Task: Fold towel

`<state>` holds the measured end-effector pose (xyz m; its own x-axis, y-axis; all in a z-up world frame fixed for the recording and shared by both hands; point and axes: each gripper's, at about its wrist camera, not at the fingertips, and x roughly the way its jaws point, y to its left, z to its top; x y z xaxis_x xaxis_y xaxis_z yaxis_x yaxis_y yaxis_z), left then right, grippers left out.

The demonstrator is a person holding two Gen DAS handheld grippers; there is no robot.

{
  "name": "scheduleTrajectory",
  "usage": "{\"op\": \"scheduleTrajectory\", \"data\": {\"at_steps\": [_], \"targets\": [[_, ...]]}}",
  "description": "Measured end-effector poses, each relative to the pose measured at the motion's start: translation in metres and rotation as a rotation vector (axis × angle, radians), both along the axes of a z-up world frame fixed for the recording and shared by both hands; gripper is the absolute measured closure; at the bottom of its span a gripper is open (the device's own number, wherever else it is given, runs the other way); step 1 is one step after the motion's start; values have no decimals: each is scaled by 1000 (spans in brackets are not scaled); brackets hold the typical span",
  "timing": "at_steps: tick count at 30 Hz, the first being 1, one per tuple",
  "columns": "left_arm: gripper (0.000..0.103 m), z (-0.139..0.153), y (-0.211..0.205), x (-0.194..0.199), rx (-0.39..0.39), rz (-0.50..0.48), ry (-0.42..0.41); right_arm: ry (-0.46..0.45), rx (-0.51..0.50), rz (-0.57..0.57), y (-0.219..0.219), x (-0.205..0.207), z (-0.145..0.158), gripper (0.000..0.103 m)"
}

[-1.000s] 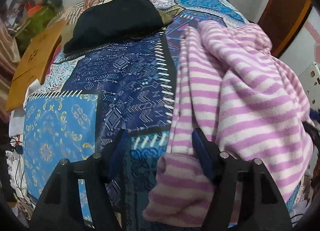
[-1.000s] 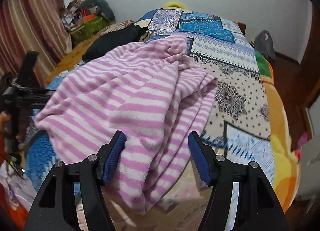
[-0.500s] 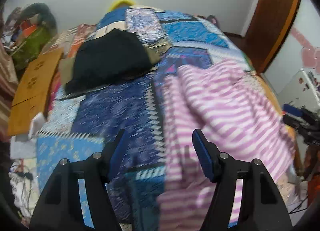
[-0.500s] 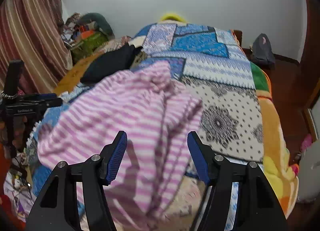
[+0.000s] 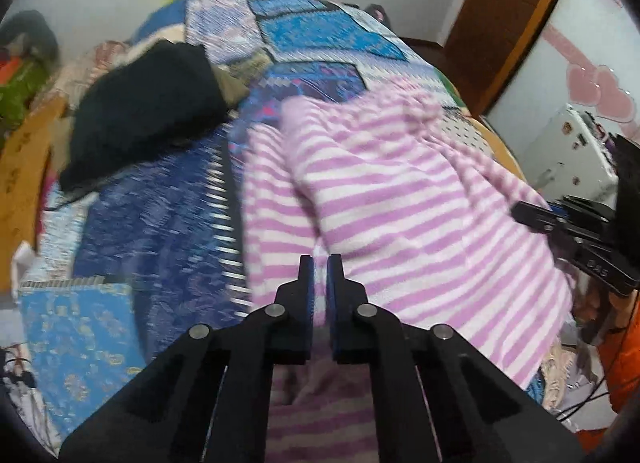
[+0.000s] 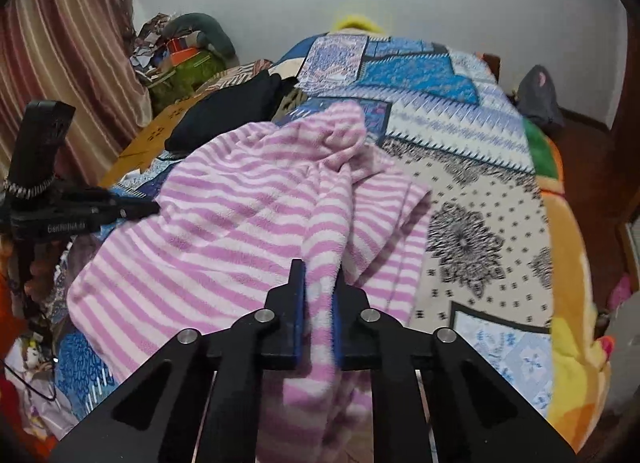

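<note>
A: Where is the towel [image 6: 240,223] and how does it look?

B: It lies on the bed [image 6: 480,199], near the close edge, on top of the patchwork bedspread [image 5: 132,223]. It is fluffy, with pink and white stripes. It is not flat: it is bunched, with thick folds, and one crumpled corner points toward the far end of the bed.

A: What does the left hand-held gripper [image 5: 318,263] do?

B: Its two fingers are nearly together and a thin part of the towel edge sits between the blue pads [image 5: 306,303]. So it pinches the towel at the near side. This view is a little blurred.

A: And the right hand-held gripper [image 6: 318,267]?

B: It is also clamped on the towel. A thick fold of striped cloth passes between its fingers, and below them the cloth hangs down over the edge of the bed.

A: Is something else on the bed?

B: Yes, a black cloth [image 5: 148,111] lies further back on the left side, apart from the towel. In the right wrist view the left hand-held gripper shows at the towel's left edge.
</note>
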<state>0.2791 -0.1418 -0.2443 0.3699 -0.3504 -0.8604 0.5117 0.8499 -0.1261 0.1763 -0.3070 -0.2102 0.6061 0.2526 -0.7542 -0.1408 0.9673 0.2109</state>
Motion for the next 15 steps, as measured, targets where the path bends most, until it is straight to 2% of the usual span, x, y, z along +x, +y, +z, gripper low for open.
{"op": "scheduleTrajectory", "data": {"at_steps": [2,3,5,8,11,13,15], "targets": [[99,-3,6,1,40,20,-22,5,-17,-8,-2,-4,-1,95],[103,-7,8,2,76,32,-36,10,-28,-21,-5,-7,-4,95],[103,-18,14,7,162,63,-46,49,-19,-48,-15,-10,-14,95],[103,-25,30,15,144,90,12,79,39,-89,-33,-18,-14,95],[101,-7,36,18,121,94,-30,50,10,-111,-38,-18,5,95],[95,10,31,22,102,84,-71,22,5,-109,-41,-14,16,90],[79,24,22,27,76,72,-103,-3,0,-101,-39,-6,26,82]]}}
